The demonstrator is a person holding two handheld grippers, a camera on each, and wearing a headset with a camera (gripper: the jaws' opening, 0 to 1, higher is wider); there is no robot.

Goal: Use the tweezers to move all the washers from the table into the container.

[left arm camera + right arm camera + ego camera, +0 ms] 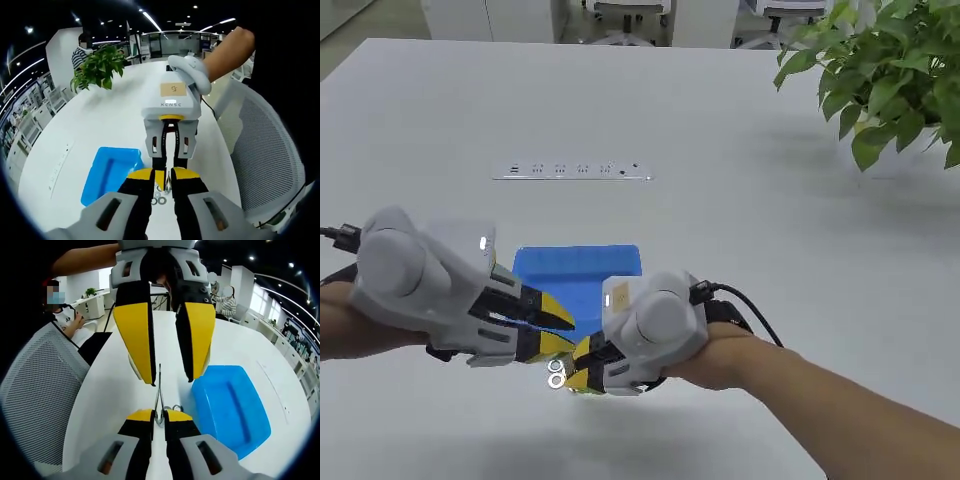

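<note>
Tools, head view: left tool (555,325) and right tool (582,360) point at each other, tips close, low over the white desk (720,150).
Washers, head view: washers (556,374) lie on the desk just below the tips, near the blue container (578,270).
Left gripper view: left tool's jaws stand slightly apart, right tool facing them, washers on the desk beneath.
Right gripper view: right tool's jaws clamp thin metal tweezers (159,390), which reach forward between the left tool's parted jaws.
</note>
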